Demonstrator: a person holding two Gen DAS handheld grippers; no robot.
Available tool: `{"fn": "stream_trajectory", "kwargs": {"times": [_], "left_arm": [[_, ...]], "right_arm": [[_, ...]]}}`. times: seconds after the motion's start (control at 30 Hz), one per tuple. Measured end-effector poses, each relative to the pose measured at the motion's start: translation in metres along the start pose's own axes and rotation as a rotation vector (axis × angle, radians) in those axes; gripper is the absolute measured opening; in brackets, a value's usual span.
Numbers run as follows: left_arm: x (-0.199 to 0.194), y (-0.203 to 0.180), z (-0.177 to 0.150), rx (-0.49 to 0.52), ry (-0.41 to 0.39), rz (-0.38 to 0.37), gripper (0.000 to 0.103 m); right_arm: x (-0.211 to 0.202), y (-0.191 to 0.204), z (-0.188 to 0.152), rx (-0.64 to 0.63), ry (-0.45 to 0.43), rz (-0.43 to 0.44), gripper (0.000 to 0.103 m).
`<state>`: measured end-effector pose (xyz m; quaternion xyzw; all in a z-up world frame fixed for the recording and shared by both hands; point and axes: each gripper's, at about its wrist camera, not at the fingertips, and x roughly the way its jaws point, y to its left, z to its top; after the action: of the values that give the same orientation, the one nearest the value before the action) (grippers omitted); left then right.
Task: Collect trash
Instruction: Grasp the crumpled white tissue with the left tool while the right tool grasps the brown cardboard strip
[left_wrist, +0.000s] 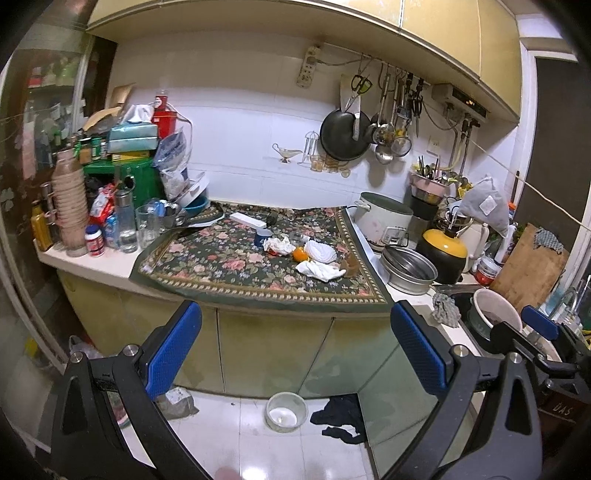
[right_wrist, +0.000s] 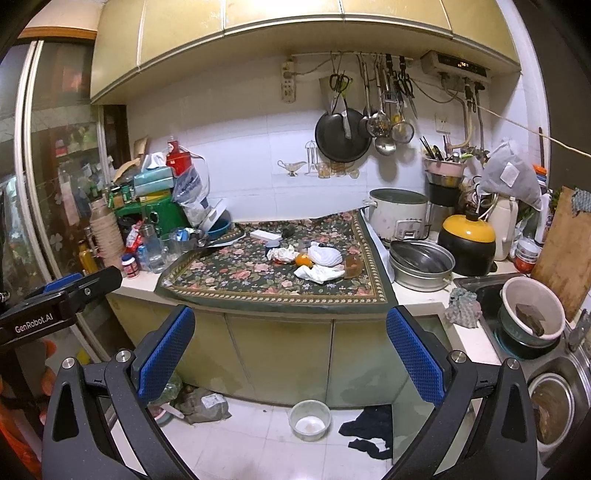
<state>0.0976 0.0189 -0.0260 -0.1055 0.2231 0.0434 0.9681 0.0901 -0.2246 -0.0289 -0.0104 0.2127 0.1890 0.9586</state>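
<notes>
1. The view is a cluttered kitchen seen from two hand-held grippers, both held back from the counter and well above the floor.
2. The left gripper (left_wrist: 295, 354) has its two blue-padded fingers wide apart, with nothing between them.
3. The right gripper (right_wrist: 291, 350) is likewise spread wide and empty. In its view the left gripper shows at the far left edge.
4. The trash lies ahead of both grippers and higher in their views, on a floral cloth (left_wrist: 229, 266) that covers the counter, well apart from either tool.
5. It is a small cluster: a crumpled white tissue (left_wrist: 279, 244), a second crumpled tissue (left_wrist: 320, 271) nearer the counter's front edge, a white face mask (left_wrist: 320, 252) between them, and an orange peel or fruit (left_wrist: 301, 254) touching the mask's left side.
6. A blue cup (left_wrist: 263, 237) stands just left of the first tissue; whether it counts as trash cannot be told.
7. No bin or bag for the trash is clearly visible. A small plastic tub (right_wrist: 309, 420) sits on the floor below the grippers.
8. Judged step: the very start, an approach, with nothing yet picked up.
9. Judged next move: bring one gripper forward and up over the cloth, set the open fingers either side of the nearest tissue, then close.
</notes>
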Motion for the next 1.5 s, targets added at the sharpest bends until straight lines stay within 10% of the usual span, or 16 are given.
{"fn": "stream_trajectory", "kwargs": {"times": [0.67, 1.5], "left_arm": [[0.300, 0.053, 0.106, 0.050, 0.162, -0.073, 0.100], [0.631, 0.091, 0.070, -0.152, 0.457, 0.126, 0.073]], "right_arm": [[0.215, -0.036, 0.066, 0.098, 0.126, -0.223, 0.103], [0.489, -0.169, 0.022, 0.270, 0.582, -0.107, 0.086]]}}
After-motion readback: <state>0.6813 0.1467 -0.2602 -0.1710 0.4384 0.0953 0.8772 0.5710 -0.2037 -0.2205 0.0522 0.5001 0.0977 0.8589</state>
